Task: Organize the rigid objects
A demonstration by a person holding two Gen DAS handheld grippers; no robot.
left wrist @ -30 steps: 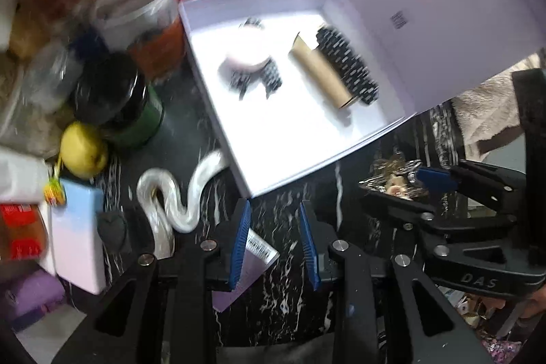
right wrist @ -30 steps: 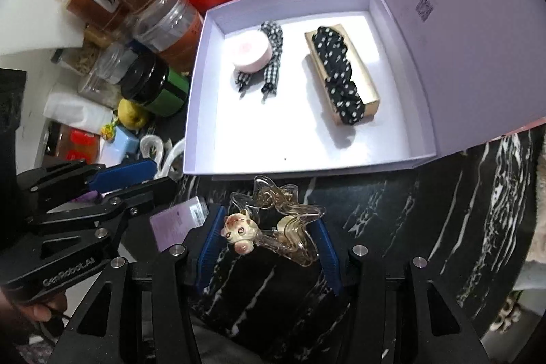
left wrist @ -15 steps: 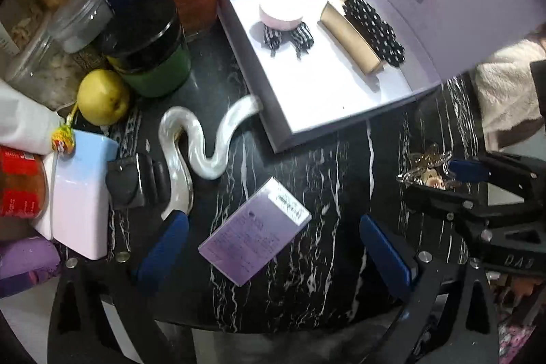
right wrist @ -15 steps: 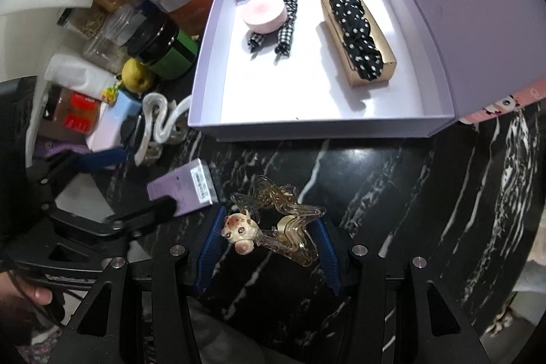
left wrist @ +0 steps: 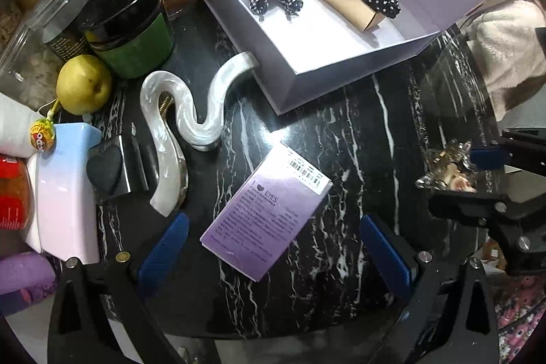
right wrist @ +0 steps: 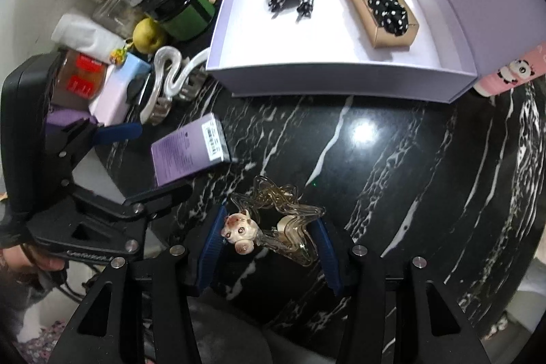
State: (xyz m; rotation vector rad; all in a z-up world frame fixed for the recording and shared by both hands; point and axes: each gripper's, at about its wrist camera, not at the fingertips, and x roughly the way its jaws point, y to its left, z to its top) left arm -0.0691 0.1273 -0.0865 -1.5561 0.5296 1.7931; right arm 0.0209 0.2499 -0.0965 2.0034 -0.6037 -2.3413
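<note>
The right gripper (right wrist: 268, 236) clamps a clear star-shaped hair clip (right wrist: 283, 220) above the black marble table (right wrist: 392, 176), its far prongs blurred; the left gripper (left wrist: 273, 244) gapes wide around a purple carton (left wrist: 269, 210); the lilac box (right wrist: 341, 75) lies beyond, its lid cut off.

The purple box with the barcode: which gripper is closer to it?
Left. The left gripper has its open jaws either side of the purple box; the right gripper, off to its right, grips a clear hair clip.
</note>
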